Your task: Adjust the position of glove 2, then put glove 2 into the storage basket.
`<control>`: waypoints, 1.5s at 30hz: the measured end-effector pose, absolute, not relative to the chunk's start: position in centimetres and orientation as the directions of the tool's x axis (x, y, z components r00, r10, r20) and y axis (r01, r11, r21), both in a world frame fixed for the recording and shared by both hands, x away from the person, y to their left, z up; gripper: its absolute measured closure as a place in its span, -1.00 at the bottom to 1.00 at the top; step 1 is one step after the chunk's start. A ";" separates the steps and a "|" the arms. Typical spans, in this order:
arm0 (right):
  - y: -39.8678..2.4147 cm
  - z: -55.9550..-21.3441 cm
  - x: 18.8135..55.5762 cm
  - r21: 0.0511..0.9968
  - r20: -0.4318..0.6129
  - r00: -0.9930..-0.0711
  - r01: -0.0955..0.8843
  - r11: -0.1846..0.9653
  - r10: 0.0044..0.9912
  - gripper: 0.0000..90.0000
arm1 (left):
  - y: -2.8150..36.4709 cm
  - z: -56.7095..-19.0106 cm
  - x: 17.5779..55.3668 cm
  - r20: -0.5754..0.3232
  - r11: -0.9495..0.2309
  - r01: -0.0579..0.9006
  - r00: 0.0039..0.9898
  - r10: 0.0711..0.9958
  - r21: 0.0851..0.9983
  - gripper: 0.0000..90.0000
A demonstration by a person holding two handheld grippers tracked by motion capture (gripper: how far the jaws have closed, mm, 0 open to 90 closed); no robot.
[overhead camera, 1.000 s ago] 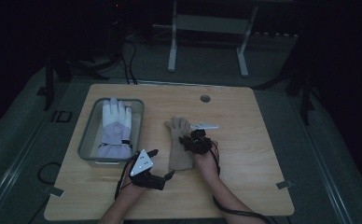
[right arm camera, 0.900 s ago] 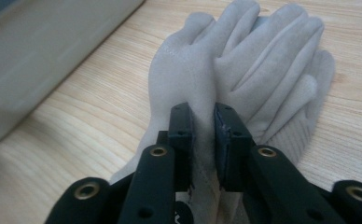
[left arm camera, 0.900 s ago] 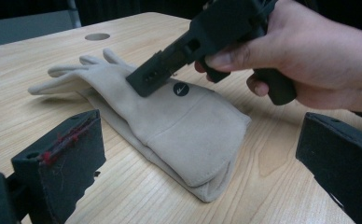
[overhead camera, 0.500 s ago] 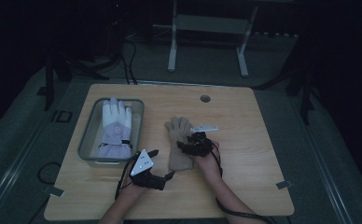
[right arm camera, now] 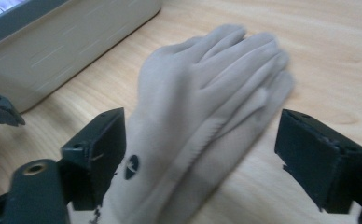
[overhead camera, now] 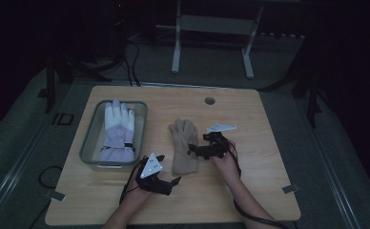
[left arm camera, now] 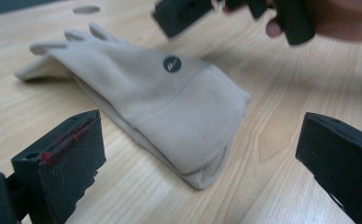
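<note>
While right tongs just opening, straddle beige glove; left tongs wide, empty.

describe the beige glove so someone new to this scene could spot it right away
On the wooden table, look right of the grey bin. The beige glove lies flat on the bare wood, fingers pointing away from the person. Unlike the white glove inside the bin, it is tan with a small dark round logo.

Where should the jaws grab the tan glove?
Probably the tan glove is best taken at its wide cuff, from the table's near edge: it lies flat there with a folded edge, nearest the open left gripper.
</note>
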State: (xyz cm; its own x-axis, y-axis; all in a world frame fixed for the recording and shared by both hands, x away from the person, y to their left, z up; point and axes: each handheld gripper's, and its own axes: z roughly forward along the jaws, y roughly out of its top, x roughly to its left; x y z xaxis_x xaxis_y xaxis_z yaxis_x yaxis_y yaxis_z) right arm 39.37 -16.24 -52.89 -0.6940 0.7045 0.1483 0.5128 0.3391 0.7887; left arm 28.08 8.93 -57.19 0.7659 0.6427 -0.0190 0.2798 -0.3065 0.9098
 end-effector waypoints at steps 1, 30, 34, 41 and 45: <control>-16.5 -52.8 39.4 0.792 0.145 -0.701 0.505 0.343 0.698 -0.60 | 8.8 -57.2 28.2 -0.020 -0.315 0.289 0.764 0.645 0.904 -0.97; -15.6 -52.7 46.2 0.706 0.227 -0.666 0.615 0.352 0.710 -0.26 | 3.6 -55.8 30.4 0.105 -0.594 0.232 0.873 0.477 0.771 -0.44; -14.6 -53.1 47.2 0.674 0.230 -0.657 0.640 0.369 0.718 -0.05 | 3.4 -55.7 31.2 0.100 -0.618 0.244 0.878 0.468 0.747 -0.19; -13.8 -53.9 47.4 0.625 0.227 -0.659 0.664 0.412 0.717 0.69 | 3.1 -56.2 32.2 0.087 -0.661 0.270 0.886 0.455 0.700 0.14; -13.8 -52.8 47.1 0.638 0.185 -0.669 0.639 0.430 0.719 0.86 | 3.1 -56.3 32.3 0.084 -0.666 0.273 0.888 0.452 0.694 0.18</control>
State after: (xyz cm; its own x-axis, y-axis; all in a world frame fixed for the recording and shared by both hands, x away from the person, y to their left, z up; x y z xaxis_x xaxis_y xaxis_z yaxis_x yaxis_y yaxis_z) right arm 47.09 -13.81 -52.75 -0.6695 0.7194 0.1853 0.6386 0.4299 0.6383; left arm 32.31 3.08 -56.27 0.8878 0.4525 0.0843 0.2733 -0.6656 0.6944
